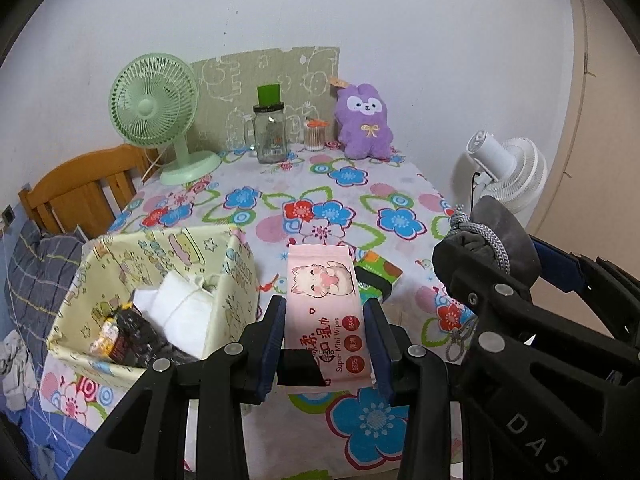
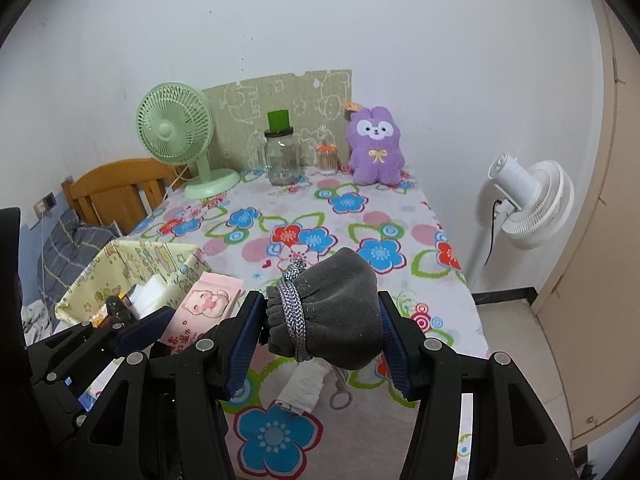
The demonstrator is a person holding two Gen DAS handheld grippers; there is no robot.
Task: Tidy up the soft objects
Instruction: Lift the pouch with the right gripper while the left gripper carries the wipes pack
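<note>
My left gripper [image 1: 325, 334] is shut on a pink wet-wipes pack [image 1: 324, 292] with a cat picture and holds it above the table, just right of a yellow fabric basket [image 1: 236, 280]. The basket holds white tissues [image 1: 182, 312] and dark snack packets [image 1: 128, 340]. My right gripper [image 2: 320, 336] is shut on a grey drawstring pouch [image 2: 336, 312] wrapped with a grey cord. The pouch also shows in the left wrist view [image 1: 496, 236]. The pack [image 2: 204, 304] and basket [image 2: 120, 264] show at the left of the right wrist view.
A green tissue pack [image 1: 378, 274] lies on the floral tablecloth [image 1: 320, 200] behind the wipes. A white roll [image 2: 304, 388] lies under the pouch. At the back stand a green fan [image 1: 160, 112], a glass jar [image 1: 271, 132], a swab jar [image 1: 315, 136] and a purple plush [image 1: 364, 120]. A white fan [image 2: 528, 204] stands right.
</note>
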